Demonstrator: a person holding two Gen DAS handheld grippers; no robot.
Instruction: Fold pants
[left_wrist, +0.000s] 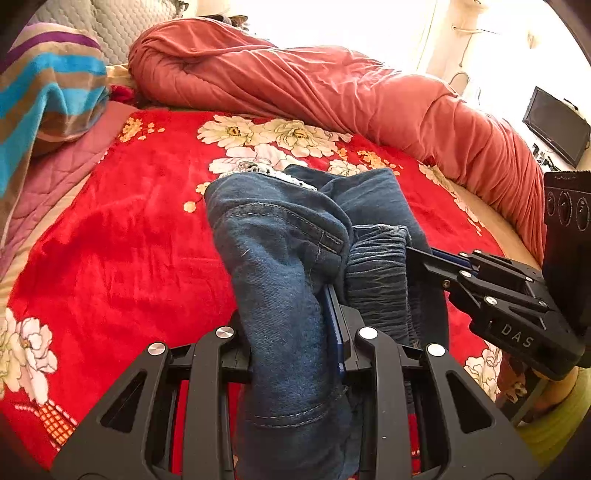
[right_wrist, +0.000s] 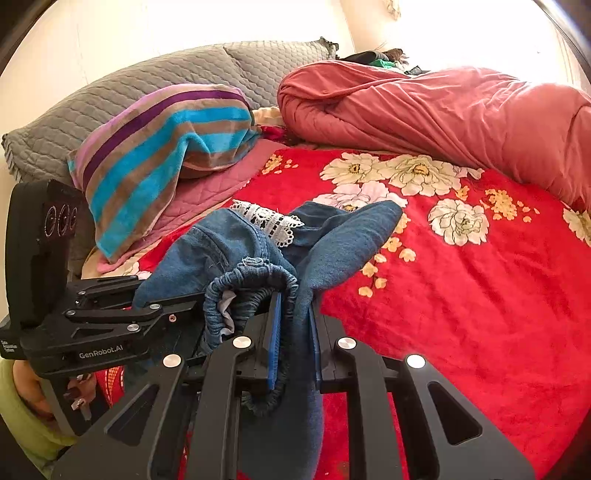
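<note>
Blue denim pants with a gathered elastic waistband and white lace trim hang bunched above the red floral blanket. My left gripper is shut on a thick fold of the denim. My right gripper is shut on another fold of the pants next to the elastic waistband. The two grippers are close together, side by side: the right gripper shows at the right of the left wrist view, and the left gripper shows at the left of the right wrist view.
A rolled salmon-red quilt lies along the far side of the bed. A striped blue, brown and purple towel covers a pillow at the head, against grey quilted pillows. A dark monitor stands beyond the bed.
</note>
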